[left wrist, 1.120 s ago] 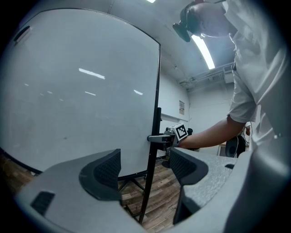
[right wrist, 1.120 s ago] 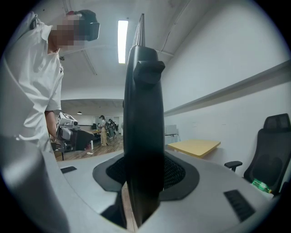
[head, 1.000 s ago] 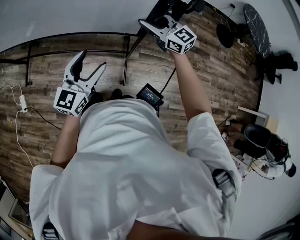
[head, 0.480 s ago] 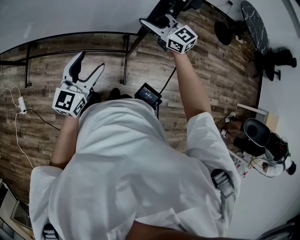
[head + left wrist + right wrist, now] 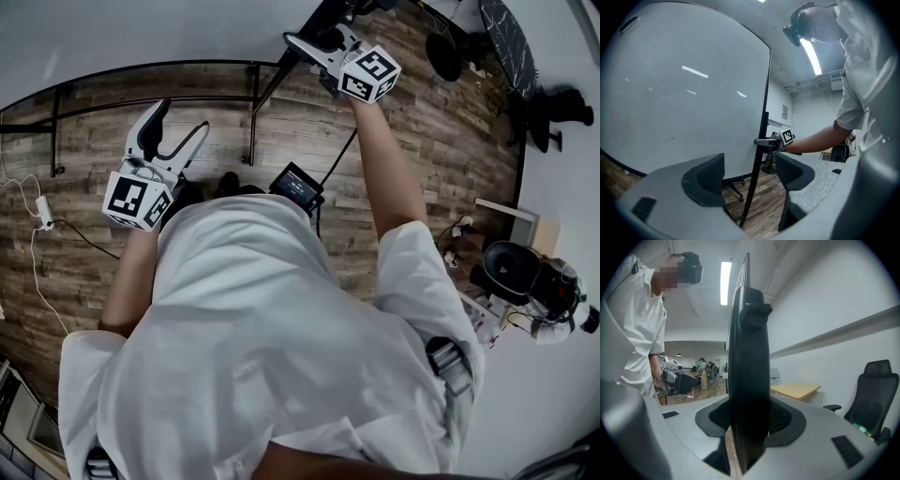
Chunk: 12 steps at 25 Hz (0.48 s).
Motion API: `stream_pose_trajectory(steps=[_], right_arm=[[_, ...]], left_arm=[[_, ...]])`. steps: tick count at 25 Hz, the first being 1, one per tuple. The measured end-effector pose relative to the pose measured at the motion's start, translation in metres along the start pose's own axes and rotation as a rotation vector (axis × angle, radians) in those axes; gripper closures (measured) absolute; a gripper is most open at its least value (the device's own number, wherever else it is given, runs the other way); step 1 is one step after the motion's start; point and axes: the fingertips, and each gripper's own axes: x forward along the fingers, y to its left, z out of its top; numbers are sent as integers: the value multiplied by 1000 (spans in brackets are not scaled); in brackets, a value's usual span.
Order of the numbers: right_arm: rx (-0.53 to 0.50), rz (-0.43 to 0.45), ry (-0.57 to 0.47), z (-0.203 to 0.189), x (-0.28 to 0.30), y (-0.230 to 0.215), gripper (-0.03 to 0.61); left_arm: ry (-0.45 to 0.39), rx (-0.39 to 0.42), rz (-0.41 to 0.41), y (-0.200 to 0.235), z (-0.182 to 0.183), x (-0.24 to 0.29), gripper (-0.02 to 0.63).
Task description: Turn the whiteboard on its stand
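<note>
While the left gripper hangs with its jaws spread wide and nothing between them, the right gripper is clamped on the black post at the whiteboard's side edge, one ribbed pad pressed against each face of it. Seen from the right gripper view, the post rises straight out of the grip and carries a round knob higher up.

From the left gripper view, the whiteboard stands upright and fills the scene to the left. The post runs down along its right edge to the wooden floor, and the right gripper grips it about halfway up.

Both grippers point roughly level at the board. In the head view the right arm is stretched out nearly straight, so the right gripper sits far forward. The left arm is bent, which keeps the left gripper closer to the body and short of the board's face.

Compared with a second ago, the right gripper has slid a little toward the upper right of the head view with its grip unchanged. The left gripper is almost where it was, just as open.
</note>
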Motion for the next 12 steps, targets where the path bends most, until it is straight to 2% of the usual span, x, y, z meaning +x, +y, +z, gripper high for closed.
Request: stream_pose_trajectory(steps=[4,12], right_arm=[[1,-13,0,-2,-7,-3,394],[16,-47,-2,-3,-23,-10,385]], left_arm=[[-17,-41,-8,0,2,2,290],[-9,-23,-42,-9,2,9,290]])
